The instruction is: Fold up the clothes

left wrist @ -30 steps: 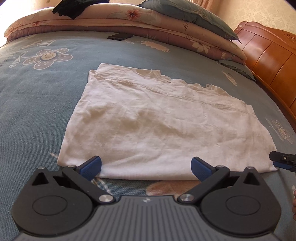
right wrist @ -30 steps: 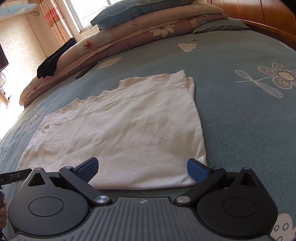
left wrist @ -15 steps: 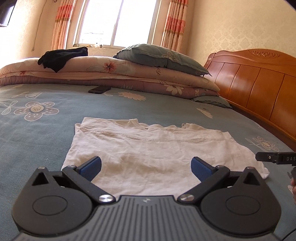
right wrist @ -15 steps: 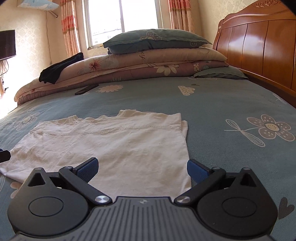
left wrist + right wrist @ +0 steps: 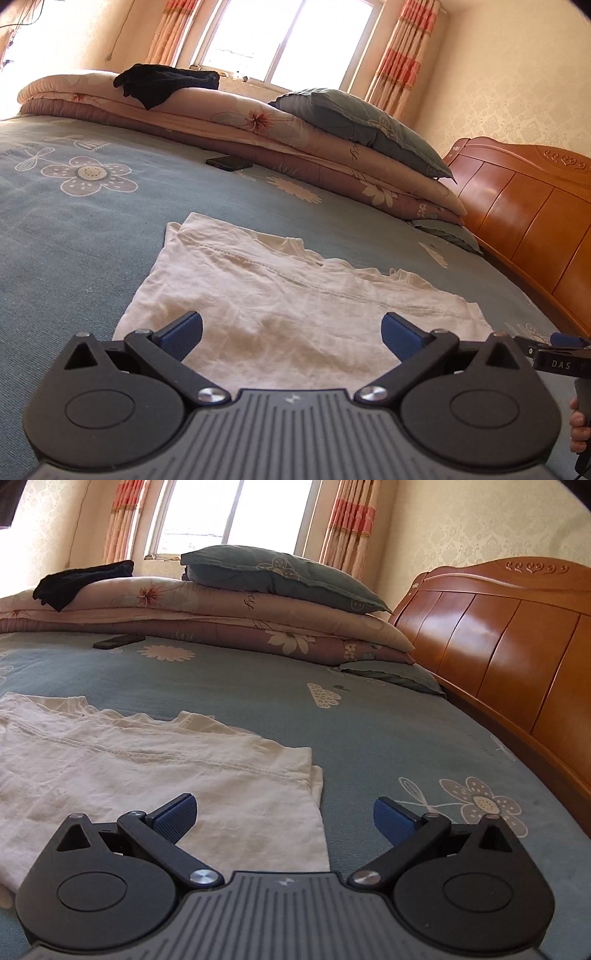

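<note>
A cream white shirt (image 5: 280, 306) lies folded flat on the blue-grey flowered bedspread (image 5: 74, 229). My left gripper (image 5: 291, 332) is open just above the shirt's near edge, holding nothing. In the right wrist view the same shirt (image 5: 147, 775) spreads to the left, its right edge running between the fingers. My right gripper (image 5: 284, 816) is open over that near right corner, empty. The right gripper's tip (image 5: 554, 350) shows at the right edge of the left wrist view, with a person's fingers (image 5: 580, 424) below it.
Folded floral quilts (image 5: 258, 129) and a grey-blue pillow (image 5: 362, 122) are stacked at the far side, with a black garment (image 5: 162, 83) on top. A dark phone (image 5: 229, 162) lies on the bedspread. A wooden headboard (image 5: 498, 657) bounds the right.
Both grippers have tilted up from looking down at the shirt to a low, level view and drawn back toward its near edge. The right one shifted right. The shirt has not moved.
</note>
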Demonstrator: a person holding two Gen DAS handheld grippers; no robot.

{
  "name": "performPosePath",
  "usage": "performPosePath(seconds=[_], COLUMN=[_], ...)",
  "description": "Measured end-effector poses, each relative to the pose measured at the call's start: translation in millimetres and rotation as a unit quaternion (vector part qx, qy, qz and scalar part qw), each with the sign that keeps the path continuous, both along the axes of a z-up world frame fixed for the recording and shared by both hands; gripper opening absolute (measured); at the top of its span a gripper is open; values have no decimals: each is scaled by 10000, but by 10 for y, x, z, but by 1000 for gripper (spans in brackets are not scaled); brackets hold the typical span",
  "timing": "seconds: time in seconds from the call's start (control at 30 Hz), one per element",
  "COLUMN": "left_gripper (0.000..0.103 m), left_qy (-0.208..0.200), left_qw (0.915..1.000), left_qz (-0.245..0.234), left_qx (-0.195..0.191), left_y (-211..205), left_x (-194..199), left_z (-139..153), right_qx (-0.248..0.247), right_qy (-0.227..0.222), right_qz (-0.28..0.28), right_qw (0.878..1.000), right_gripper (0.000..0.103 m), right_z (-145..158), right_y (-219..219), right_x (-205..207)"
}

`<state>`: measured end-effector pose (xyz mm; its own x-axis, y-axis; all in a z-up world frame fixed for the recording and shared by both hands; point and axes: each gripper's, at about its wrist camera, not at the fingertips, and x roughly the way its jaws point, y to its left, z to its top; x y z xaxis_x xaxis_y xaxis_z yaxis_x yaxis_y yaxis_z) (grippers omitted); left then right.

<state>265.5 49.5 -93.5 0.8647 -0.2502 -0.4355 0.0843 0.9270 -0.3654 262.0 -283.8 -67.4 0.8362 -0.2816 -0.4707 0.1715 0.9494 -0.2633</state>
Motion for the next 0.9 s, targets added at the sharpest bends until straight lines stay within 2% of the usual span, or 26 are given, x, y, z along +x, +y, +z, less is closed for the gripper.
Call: performPosePath(seconds=[0.1,0.17,0.27,0.37,0.47,0.53,0.57,0.63,0.77,0.9], left_gripper=[102,102,102,102,101,101,101,101,101,101], left_qy=[430,670,882,1107,1346,1571,1720,2042,2593,2863], left_qw=[9988,9975,9948,9914,9858,9779,9744,9695,9570,9390], left_qz=[224,125,-236,-309,-319,-489,-614,-884,-1174,-953], left_qx=[20,190,442,619,952,1286,1309,1031,-554,-1650], left_y=[118,236,482,798,1132,1285,1352,1464,1562,1562], left_x=[76,108,184,379,670,902,1016,1219,1483,1657], left_z=[150,275,485,580,580,563,554,528,302,64], right_qx=[-108,-270,-449,-487,-125,318,489,705,1244,1874], right_qy=[656,960,1263,1376,1621,1726,1765,1821,2148,2409], right_qz=[-108,-11,243,271,346,657,850,1264,1826,2047], right_qw=[9977,9950,9907,9889,9861,9823,9794,9726,9513,9300], right_gripper=[103,103,103,103,103,103,103,103,103,103], right_z=[241,429,738,885,929,904,874,785,525,396], right_y=[149,324,729,1158,1557,1781,1883,2067,2343,2490], right_x=[175,241,271,248,219,173,152,110,101,56])
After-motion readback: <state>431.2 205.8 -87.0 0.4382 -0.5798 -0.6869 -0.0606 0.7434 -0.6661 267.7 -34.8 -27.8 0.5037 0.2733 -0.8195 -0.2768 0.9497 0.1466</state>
